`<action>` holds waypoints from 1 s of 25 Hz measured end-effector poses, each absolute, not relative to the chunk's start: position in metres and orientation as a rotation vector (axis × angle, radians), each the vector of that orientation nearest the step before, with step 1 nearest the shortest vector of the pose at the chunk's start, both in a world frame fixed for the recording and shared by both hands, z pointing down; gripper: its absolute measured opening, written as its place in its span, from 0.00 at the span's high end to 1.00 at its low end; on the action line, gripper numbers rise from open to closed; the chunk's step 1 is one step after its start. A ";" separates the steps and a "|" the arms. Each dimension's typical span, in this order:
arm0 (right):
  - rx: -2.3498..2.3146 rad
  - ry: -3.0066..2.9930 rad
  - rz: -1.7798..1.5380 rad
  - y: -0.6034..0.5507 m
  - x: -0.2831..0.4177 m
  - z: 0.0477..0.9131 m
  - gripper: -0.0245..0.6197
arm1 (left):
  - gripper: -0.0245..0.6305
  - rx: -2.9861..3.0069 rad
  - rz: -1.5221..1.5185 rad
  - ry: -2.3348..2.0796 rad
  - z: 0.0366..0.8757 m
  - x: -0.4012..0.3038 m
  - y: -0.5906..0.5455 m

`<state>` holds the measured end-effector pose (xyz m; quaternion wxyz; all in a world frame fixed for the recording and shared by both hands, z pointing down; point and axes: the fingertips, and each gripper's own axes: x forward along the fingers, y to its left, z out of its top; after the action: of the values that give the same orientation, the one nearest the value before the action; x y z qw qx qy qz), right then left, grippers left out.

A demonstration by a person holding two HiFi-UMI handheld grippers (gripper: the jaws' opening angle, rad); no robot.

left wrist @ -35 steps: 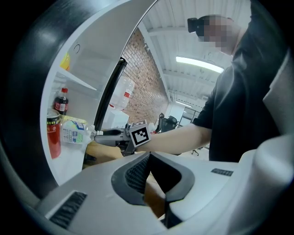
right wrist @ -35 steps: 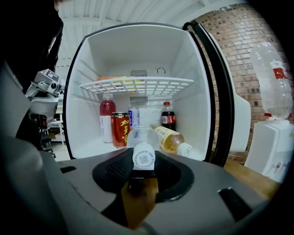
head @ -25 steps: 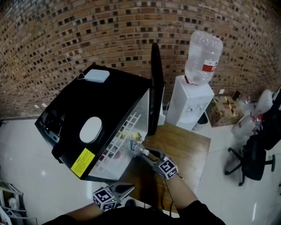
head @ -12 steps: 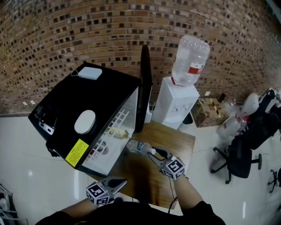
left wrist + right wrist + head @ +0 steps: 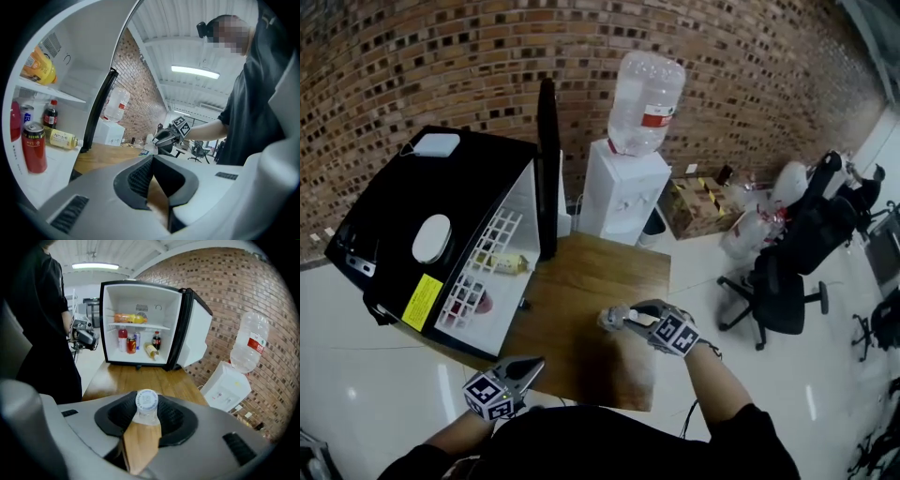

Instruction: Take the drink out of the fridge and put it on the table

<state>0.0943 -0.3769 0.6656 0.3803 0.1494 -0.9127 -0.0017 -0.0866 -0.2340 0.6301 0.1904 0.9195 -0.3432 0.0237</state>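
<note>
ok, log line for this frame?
right gripper: shut on bottle | bottle: over table | left gripper: shut, empty | fridge door: open

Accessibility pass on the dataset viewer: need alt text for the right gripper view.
The right gripper clamps the neck of a clear, white-capped bottle above a wooden table. Beyond it stands an open black fridge with drinks on its shelves. A water dispenser stands by the brick wall at right.

Place: office break corner
Far: brick wall, water dispenser against it
Right: office chairs on glossy floor
Left: mini fridge on wooden table
</note>
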 end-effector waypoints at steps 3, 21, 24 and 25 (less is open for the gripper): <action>0.355 -2.232 0.030 -0.369 0.110 0.676 0.72 | 0.96 2.593 0.071 -0.940 0.633 -0.075 -0.233; 0.263 -2.114 0.010 -0.365 0.072 0.680 0.71 | 0.96 2.598 0.071 -0.902 0.631 -0.056 -0.241; 0.304 -2.126 0.032 -0.365 0.084 0.680 0.71 | 0.96 2.599 0.068 -0.913 0.631 -0.062 -0.241; 0.319 -2.130 0.038 -0.365 0.087 0.680 0.71 | 0.96 2.596 0.069 -0.918 0.632 -0.064 -0.240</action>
<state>0.0874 -0.3651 0.6801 0.4740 0.1305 -0.8706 0.0155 -0.0643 -0.2400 0.6317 0.1923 0.9249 -0.3270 0.0245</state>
